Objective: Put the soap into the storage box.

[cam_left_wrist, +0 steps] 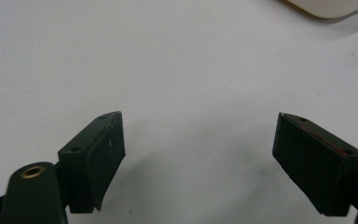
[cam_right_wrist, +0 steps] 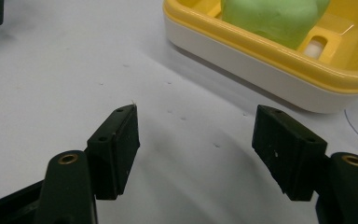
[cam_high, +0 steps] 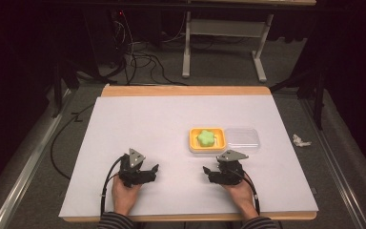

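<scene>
A yellow tray with a white base (cam_high: 192, 138) sits right of the table's middle, and a green star-shaped lump (cam_high: 206, 138) lies inside it. Beside it on the right lies a clear plastic lid (cam_high: 242, 138). My left gripper (cam_high: 156, 169) rests near the front edge, left of centre, open with bare white table between its jaws (cam_left_wrist: 200, 140). My right gripper (cam_high: 205, 170) rests just in front of the tray, open and holding nothing (cam_right_wrist: 196, 126). In the right gripper view the tray (cam_right_wrist: 261, 60) and the green lump (cam_right_wrist: 272, 16) lie close ahead, up and to the right.
The white table top (cam_high: 147, 124) has a wooden strip along its far edge (cam_high: 186, 90). Cables (cam_high: 138, 62) and a metal stand (cam_high: 262, 67) occupy the floor beyond. A crumpled white scrap (cam_high: 300, 140) lies off the table's right side.
</scene>
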